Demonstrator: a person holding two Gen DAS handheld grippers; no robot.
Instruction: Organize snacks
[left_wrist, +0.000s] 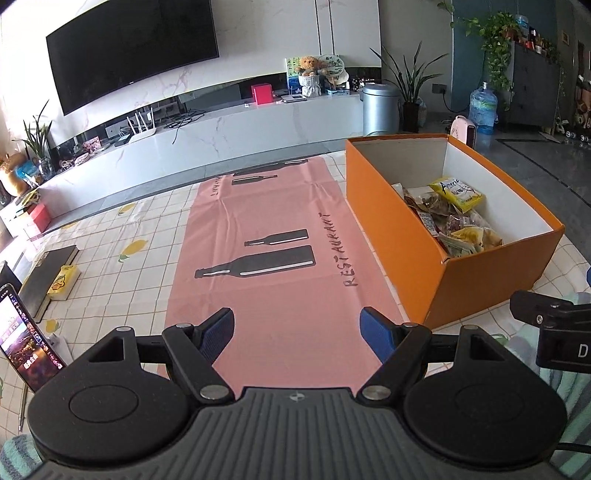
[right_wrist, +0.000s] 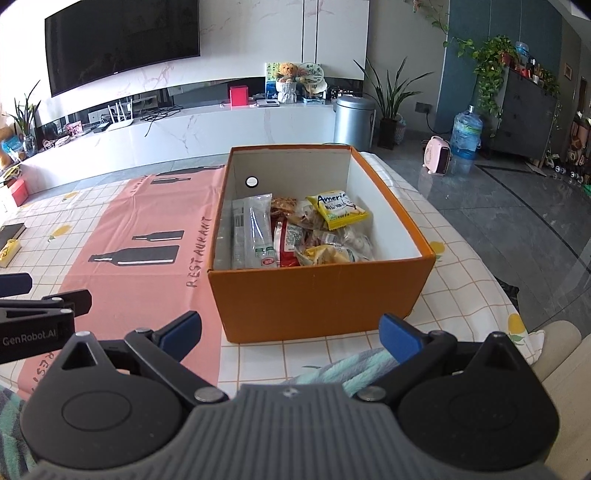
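Snacks (right_wrist: 306, 232) piled inside an orange box (right_wrist: 317, 295), open at the top, white inside. On top toward the far side, a yellow packet (right_wrist: 338, 208); along the left wall, a long clear packet (right_wrist: 255, 232); beside it a red packet (right_wrist: 286, 240); the rest a jumble of clear wrappers, too mixed to tell apart. Box stood on the surface (right_wrist: 461, 280), covered by a checked cloth with yellow fruit prints, its left edge resting on a pink mat (left_wrist: 273, 258) printed with black bottles.

Right gripper (right_wrist: 290, 332) held low and level just short of the box's near wall, jaws wide apart, nothing between them. Left gripper (left_wrist: 297, 334) held level over the near end of the pink mat, box off to its right, jaws likewise wide and empty. Grippers side by side, each showing at the edge of the other's view.

At the far left of the surface, a dark book (left_wrist: 48, 280), a small yellow box (left_wrist: 64, 282) touching it, and a lit phone (left_wrist: 27, 339) propped upright.
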